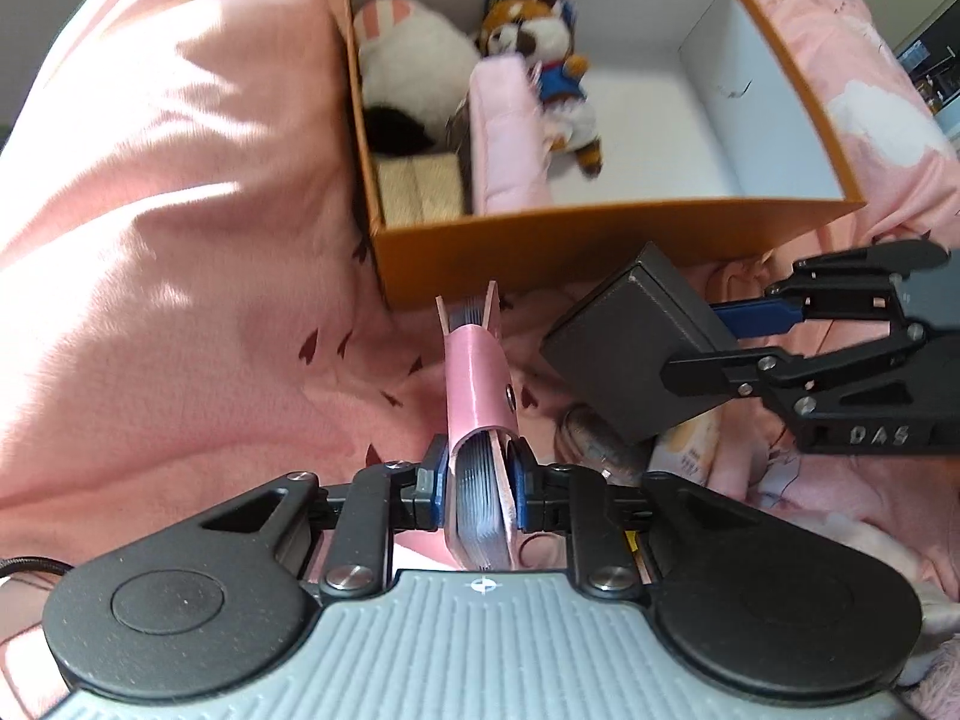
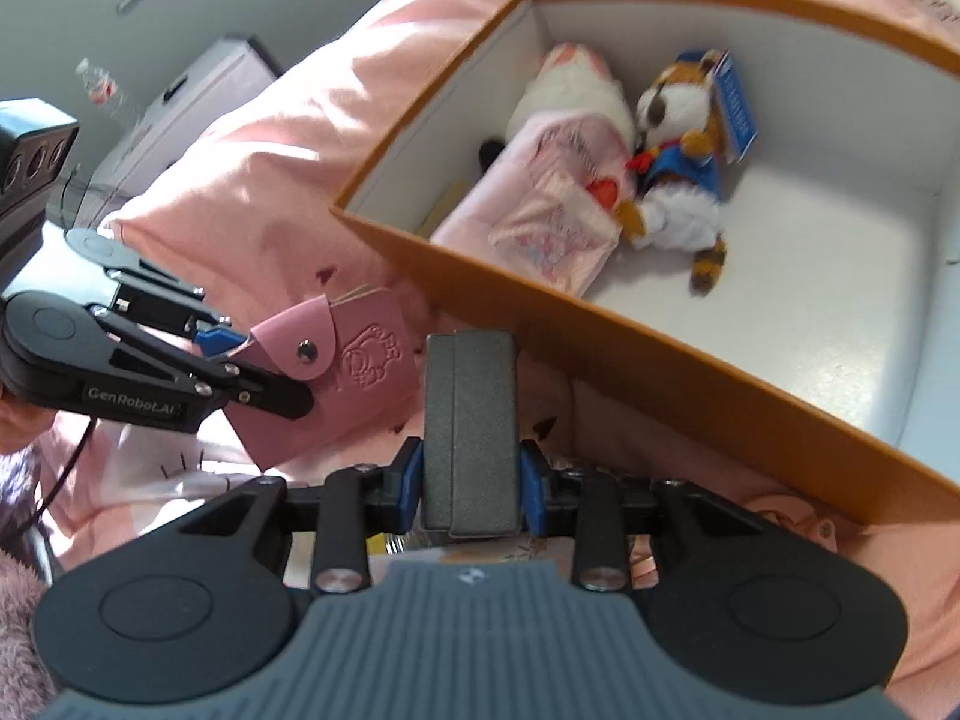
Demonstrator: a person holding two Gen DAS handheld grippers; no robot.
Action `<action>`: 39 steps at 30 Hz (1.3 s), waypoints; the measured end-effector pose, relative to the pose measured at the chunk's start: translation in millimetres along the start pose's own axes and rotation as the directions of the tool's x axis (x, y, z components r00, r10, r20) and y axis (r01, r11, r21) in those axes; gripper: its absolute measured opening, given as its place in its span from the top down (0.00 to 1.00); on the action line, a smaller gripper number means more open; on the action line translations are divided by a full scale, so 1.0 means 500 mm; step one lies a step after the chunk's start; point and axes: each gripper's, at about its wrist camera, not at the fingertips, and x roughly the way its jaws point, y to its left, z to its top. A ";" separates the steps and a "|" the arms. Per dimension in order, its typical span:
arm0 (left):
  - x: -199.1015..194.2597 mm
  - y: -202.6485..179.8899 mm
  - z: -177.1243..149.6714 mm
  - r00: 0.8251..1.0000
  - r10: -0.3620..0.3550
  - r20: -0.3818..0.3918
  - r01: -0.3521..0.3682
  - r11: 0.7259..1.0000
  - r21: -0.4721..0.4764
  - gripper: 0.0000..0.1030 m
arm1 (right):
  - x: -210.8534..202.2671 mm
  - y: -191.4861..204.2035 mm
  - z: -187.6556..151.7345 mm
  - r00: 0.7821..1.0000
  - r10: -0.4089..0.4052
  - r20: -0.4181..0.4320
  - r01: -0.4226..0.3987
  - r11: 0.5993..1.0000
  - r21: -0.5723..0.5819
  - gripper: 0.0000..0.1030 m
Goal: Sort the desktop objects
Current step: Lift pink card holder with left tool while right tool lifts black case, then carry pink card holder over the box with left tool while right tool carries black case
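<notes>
Holding two items at once, one per claw, both poised just short of the orange box (image 1: 540, 240); judging this as the carry-in step of the sort, with drop-off not yet done.

Left claw (image 1: 477, 495) clenching on the pink card holder (image 1: 480, 384); gripping it edge-on near the lower centre of the left view, stacked card edges showing between the covers; in the right view, at mid left, showing its snap flap and embossed face, pinched at one corner so the body is hanging free and clear of the bedding.

Right claw (image 2: 471, 480) clamping the dark grey box (image 2: 469, 414) across its narrow sides, long axis pointing forward toward the orange wall; probably gripped that way to slide over the rim and release flat.

Inside the orange box, crowding the left half: white plush (image 1: 414, 66), red-panda plush (image 1: 543, 42) in blue outfit, pink pouch (image 1: 507, 138) lying between them, woven tan block (image 1: 423, 186) in the near left corner; right half of the white floor remaining bare, likely the best landing spot.

Obstructing: the near orange wall standing directly ahead of both claws, needing a lift over it; the two claws sitting near each other, so risking a bump if entering together; the pink quilt (image 1: 150, 210) bulging high against the left wall of the orange box.

Lying on the quilt beneath the grey box, further small items, blurred and half hidden; not identifiable.
</notes>
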 end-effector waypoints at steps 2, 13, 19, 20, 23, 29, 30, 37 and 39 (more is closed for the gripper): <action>-0.016 -0.007 -0.001 1.000 0.002 0.030 -0.002 1.000 -0.003 0.78 | -0.019 0.019 -0.012 0.997 -0.045 0.063 0.045 0.999 -0.001 0.66; -0.038 -0.107 -0.018 0.995 -0.035 0.092 0.028 0.996 0.081 0.79 | -0.090 0.096 -0.088 0.935 -0.247 0.253 0.246 0.969 0.037 0.66; -0.080 -0.142 0.000 0.984 -0.068 0.164 0.051 0.994 0.100 0.80 | -0.150 0.096 -0.090 0.892 -0.271 0.361 0.254 0.962 0.096 0.66; -0.086 -0.146 0.006 0.981 -0.068 0.179 0.050 0.993 0.102 0.80 | -0.159 0.095 -0.088 0.884 -0.274 0.378 0.253 0.962 0.107 0.66; -0.115 -0.152 0.019 0.969 -0.082 0.232 0.058 0.992 0.108 0.80 | -0.186 0.094 -0.083 0.857 -0.290 0.427 0.254 0.957 0.140 0.66; -0.143 -0.155 0.059 0.943 -0.107 0.316 0.082 0.993 0.089 0.80 | -0.228 0.077 -0.071 0.802 -0.308 0.512 0.222 0.949 0.222 0.66; -0.143 -0.157 0.067 0.938 -0.102 0.330 0.077 0.993 0.088 0.80 | -0.229 0.071 -0.069 0.795 -0.313 0.520 0.216 0.947 0.240 0.66; -0.120 -0.176 0.125 0.913 -0.081 0.399 0.061 0.996 0.063 0.80 | -0.211 0.041 -0.053 0.740 -0.396 0.544 0.247 0.912 0.328 0.66; -0.107 -0.180 0.142 0.911 -0.076 0.405 0.058 0.997 0.056 0.80 | -0.207 0.032 -0.046 0.724 -0.419 0.549 0.261 0.902 0.345 0.66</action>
